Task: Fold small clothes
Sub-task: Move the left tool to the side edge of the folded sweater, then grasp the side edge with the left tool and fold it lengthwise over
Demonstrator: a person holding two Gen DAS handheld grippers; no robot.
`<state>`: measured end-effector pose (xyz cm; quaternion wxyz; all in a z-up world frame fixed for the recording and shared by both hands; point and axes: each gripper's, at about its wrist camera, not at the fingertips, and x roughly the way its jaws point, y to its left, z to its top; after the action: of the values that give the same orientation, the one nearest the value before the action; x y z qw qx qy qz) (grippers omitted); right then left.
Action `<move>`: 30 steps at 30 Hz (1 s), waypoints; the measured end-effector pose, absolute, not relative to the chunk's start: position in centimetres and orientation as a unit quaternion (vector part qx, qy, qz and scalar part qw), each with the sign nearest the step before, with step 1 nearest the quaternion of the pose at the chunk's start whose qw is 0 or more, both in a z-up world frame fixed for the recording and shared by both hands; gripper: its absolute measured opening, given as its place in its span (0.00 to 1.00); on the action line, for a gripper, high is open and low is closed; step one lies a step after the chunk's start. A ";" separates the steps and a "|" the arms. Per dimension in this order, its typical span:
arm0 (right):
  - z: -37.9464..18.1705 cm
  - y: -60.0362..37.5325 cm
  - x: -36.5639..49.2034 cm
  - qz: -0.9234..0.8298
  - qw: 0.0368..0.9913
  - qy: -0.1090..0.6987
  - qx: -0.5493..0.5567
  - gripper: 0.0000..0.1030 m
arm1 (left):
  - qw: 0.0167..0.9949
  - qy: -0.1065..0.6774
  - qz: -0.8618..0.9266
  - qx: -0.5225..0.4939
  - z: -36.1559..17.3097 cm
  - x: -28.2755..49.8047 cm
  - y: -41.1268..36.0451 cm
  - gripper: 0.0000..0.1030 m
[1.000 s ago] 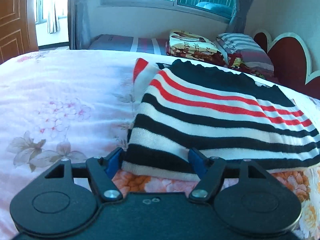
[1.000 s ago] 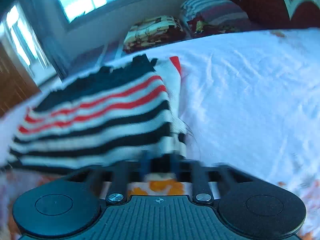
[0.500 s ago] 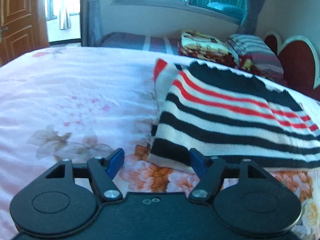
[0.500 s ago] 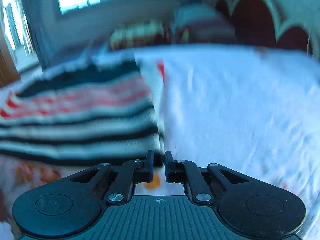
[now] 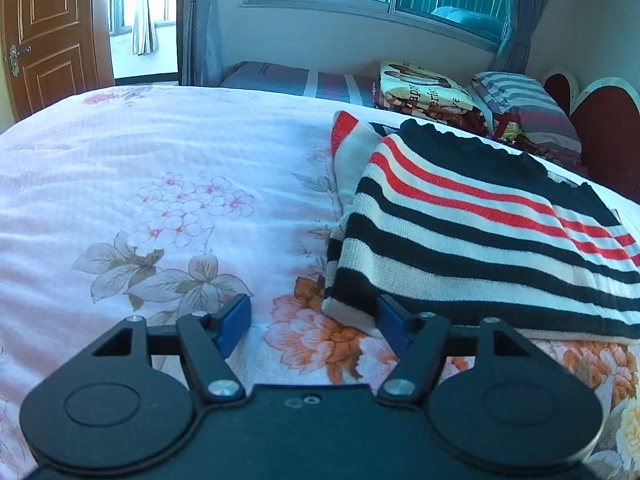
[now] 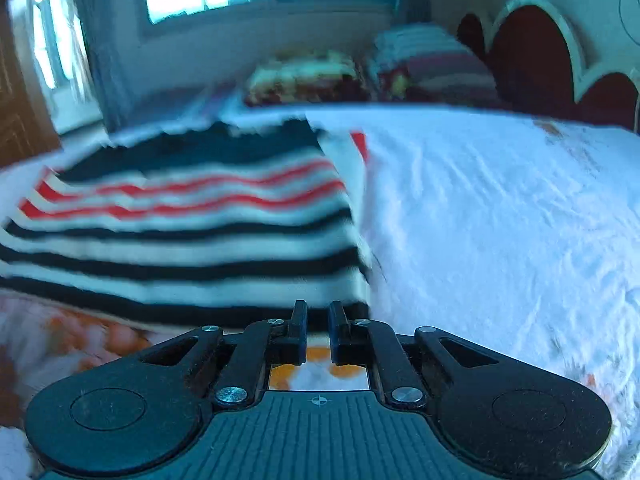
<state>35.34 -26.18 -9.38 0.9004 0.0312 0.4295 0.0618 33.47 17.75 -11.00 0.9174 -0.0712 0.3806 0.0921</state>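
A folded knit sweater (image 5: 472, 236) with black, white and red stripes lies flat on the bed. In the left wrist view my left gripper (image 5: 314, 318) is open with blue pads, and the sweater's near left corner sits just ahead of its right finger. In the blurred right wrist view the sweater (image 6: 192, 232) lies ahead and to the left. My right gripper (image 6: 318, 320) has its jaws nearly together with a small gap and nothing between them, just short of the sweater's near right corner.
The bed has a floral pink and white sheet (image 5: 160, 200). Folded blankets and striped pillows (image 5: 460, 96) lie at the far end by a red headboard (image 5: 600, 136). A wooden door (image 5: 52, 28) is at the far left.
Both grippers have let go of the sweater's near edge and pulled back. The left gripper has shifted left off the sweater. The right gripper has slid right and stays nearly shut.
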 end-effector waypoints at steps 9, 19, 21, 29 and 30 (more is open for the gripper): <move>-9.6 -26.5 35.0 0.074 0.901 0.427 0.029 0.08 | 0.917 0.383 0.093 -0.066 -11.0 33.5 17.6 0.68; -5.9 -27.9 33.5 0.092 0.917 0.378 0.087 0.08 | 0.912 0.357 0.011 -0.202 -8.4 29.8 20.6 0.51; -5.8 -27.2 33.4 0.105 0.916 0.378 0.087 0.08 | 0.893 0.363 -0.021 -0.263 -9.6 29.8 20.1 0.47; -5.4 -22.0 36.6 0.175 0.900 0.378 0.130 0.08 | 0.857 0.289 -0.001 -0.427 -14.5 32.9 19.9 0.49; -5.5 -21.1 37.4 0.181 0.899 0.378 0.129 0.08 | 0.854 0.282 0.002 -0.438 -14.8 33.4 20.3 0.46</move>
<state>37.38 -21.12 -5.49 0.8987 0.1290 0.3778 0.1813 33.42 20.31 -14.76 0.8535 -0.4382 0.2819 0.0020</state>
